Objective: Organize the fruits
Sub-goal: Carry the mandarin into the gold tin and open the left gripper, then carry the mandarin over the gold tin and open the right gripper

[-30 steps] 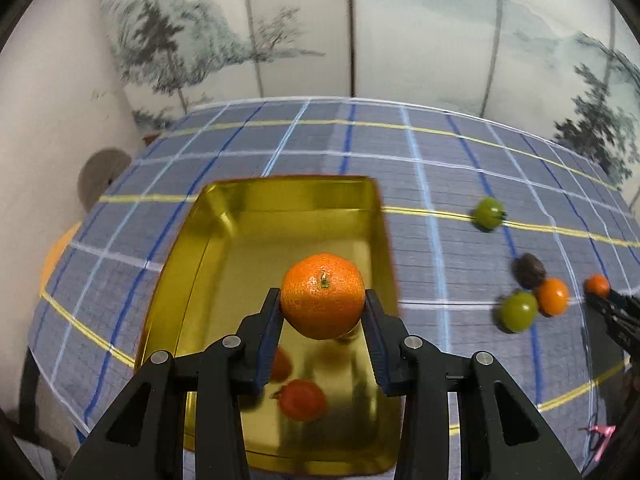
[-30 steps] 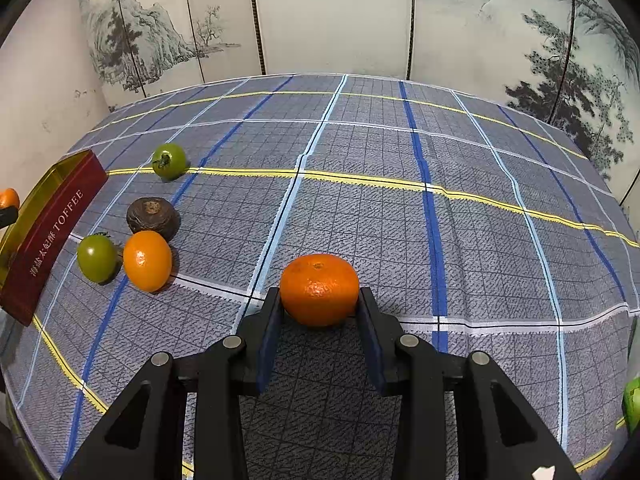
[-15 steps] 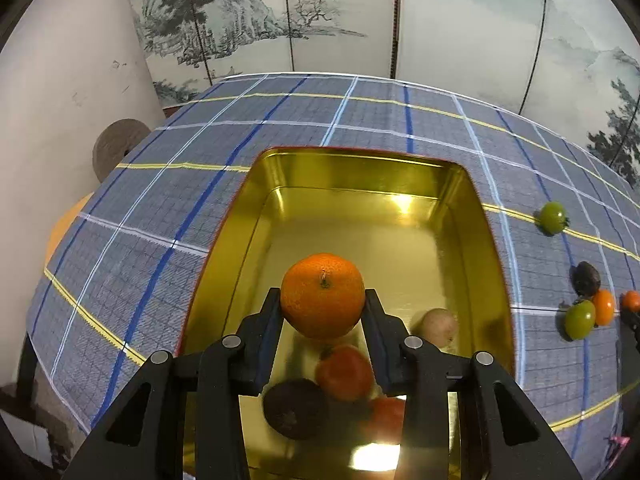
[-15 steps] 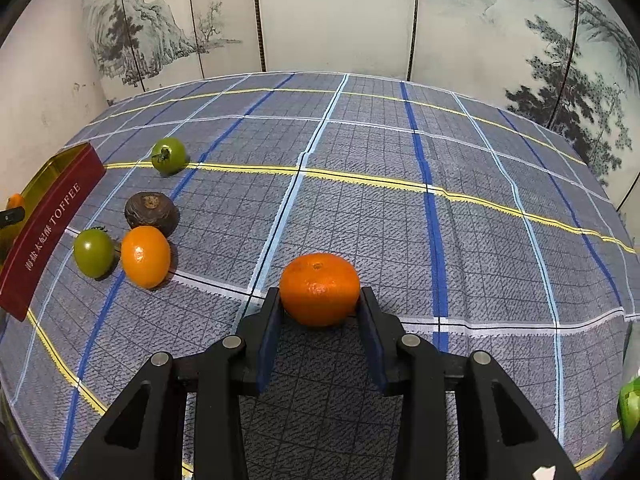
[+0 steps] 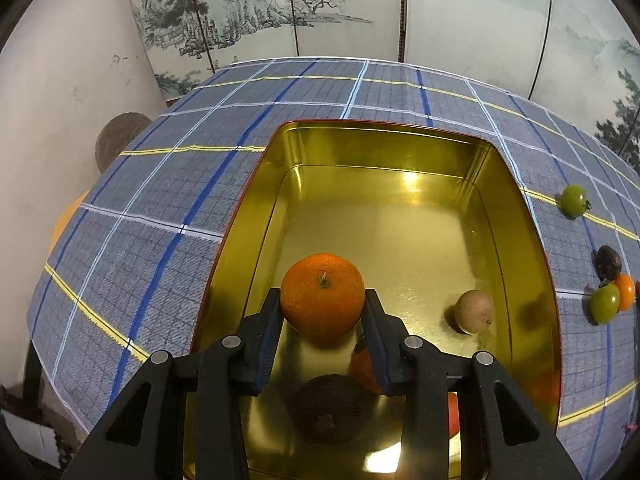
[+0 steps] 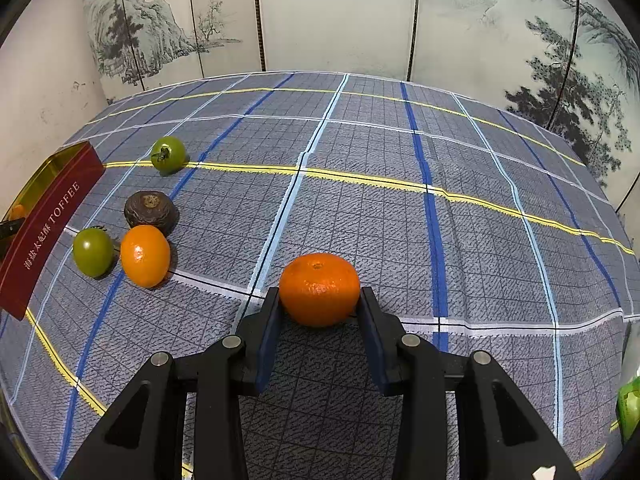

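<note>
Over the gold tin (image 5: 384, 148) at the counter's (image 5: 168, 216) left edge, my left tongs (image 5: 322, 312) hold a mandarin (image 5: 322, 295), pads pressed to its flanks. A second ago the tongs were back at the tin's near end; they have since come forward and down, so the mandarin now hangs low above the bare gold floor, ahead of the dark fruit (image 5: 328, 402) and left of the pale brown one (image 5: 474, 311) already inside. I judge a release is next. Outside the tin's right wall wait two green tomatoes (image 6: 93, 252), a dark fruit (image 6: 150, 211) and an orange one (image 6: 145, 255). Farther right, near the counter's front edge, my right tongs (image 6: 318, 312) have not moved, narrowly closed on a second mandarin (image 6: 319, 289) resting on the cloth.
</note>
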`<state>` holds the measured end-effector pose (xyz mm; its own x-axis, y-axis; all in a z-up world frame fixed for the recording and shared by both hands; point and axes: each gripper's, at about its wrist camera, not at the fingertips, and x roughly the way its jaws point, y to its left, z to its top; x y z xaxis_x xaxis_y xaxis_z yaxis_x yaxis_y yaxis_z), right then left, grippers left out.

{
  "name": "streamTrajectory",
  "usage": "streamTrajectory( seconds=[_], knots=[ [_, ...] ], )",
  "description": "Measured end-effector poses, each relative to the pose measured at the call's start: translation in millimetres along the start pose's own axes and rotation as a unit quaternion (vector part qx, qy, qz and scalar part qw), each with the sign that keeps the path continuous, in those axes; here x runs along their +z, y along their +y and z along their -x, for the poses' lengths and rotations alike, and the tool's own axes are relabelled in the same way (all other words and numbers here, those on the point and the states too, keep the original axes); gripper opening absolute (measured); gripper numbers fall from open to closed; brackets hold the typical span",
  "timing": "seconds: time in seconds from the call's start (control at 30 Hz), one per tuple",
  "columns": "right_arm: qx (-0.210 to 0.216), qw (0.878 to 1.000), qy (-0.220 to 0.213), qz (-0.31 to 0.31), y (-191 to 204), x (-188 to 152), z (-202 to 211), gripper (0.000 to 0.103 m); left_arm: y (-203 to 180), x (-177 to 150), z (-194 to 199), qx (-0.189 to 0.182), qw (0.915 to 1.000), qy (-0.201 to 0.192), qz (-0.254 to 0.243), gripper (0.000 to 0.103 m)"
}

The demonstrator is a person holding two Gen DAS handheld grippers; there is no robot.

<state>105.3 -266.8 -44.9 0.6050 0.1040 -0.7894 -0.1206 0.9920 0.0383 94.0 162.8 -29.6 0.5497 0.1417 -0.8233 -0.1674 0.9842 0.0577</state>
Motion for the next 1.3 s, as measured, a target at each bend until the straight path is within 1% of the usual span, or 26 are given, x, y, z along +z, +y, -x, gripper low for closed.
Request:
streamTrajectory(
  seconds=[0.37, 0.7, 0.77, 0.83, 1.3],
  knots=[
    [0.000, 1.000, 0.000, 0.000, 0.3, 0.1, 0.0, 0.036, 6.3, -1.4, -4.3, 0.011, 0.9999, 0.003, -0.005, 0.041],
    [-0.002, 1.000, 0.000, 0.001, 0.3, -0.2, 0.1, 0.036, 8.5, -1.6, -3.5, 0.010, 0.9999, 0.005, -0.001, 0.042],
    [-0.002, 1.000, 0.000, 0.001, 0.1, -0.4, 0.1, 0.036, 8.0, -1.6, -3.4, 0.011, 0.9999, 0.004, -0.002, 0.044],
    [-0.003, 1.000, 0.000, 0.002, 0.8, -0.3, 0.0, 0.035, 7.1, -1.8, -3.1, 0.014, 0.9999, 0.002, -0.006, 0.050],
    [-0.017, 1.000, 0.005, -0.001, 4.1, 3.1, 0.1, 0.034, 6.1, -1.8, -0.8, 0.018, 0.9998, -0.006, -0.012, 0.059]
  ],
)
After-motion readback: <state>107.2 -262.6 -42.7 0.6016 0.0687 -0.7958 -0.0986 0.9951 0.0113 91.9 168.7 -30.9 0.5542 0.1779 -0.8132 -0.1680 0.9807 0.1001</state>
